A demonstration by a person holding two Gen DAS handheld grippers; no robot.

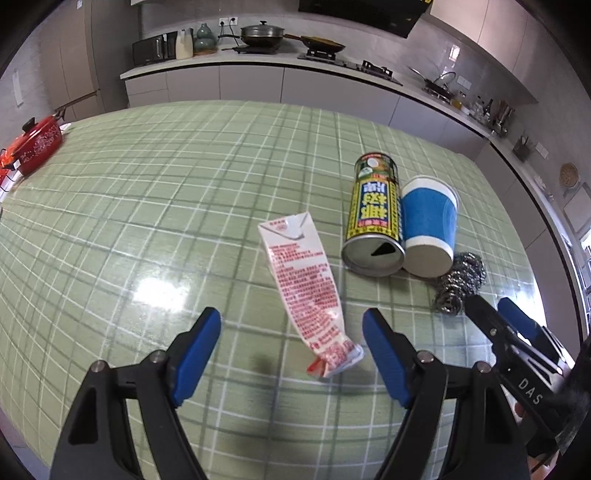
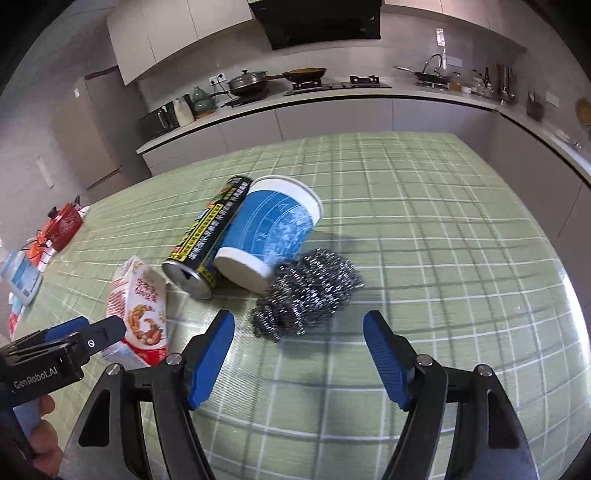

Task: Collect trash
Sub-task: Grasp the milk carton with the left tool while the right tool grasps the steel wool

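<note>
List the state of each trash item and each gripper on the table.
carton: crushed flat, lying down
can: on its side, opened, against the cup
paper cup: on its side
steel scourer: loose, beside the cup's base
left gripper: open, empty
right gripper: open, empty

A green checked cloth is covering the tabletop (image 1: pixel 184 192), catching a bright glare. Behind it a pale counter (image 2: pixel 332 99) is running along grey cabinets (image 1: pixel 251 83), carrying a lidded pan (image 2: pixel 246 82) and a microwave (image 1: pixel 153 50). A black range hood (image 2: pixel 317 22) is hanging above.
</note>
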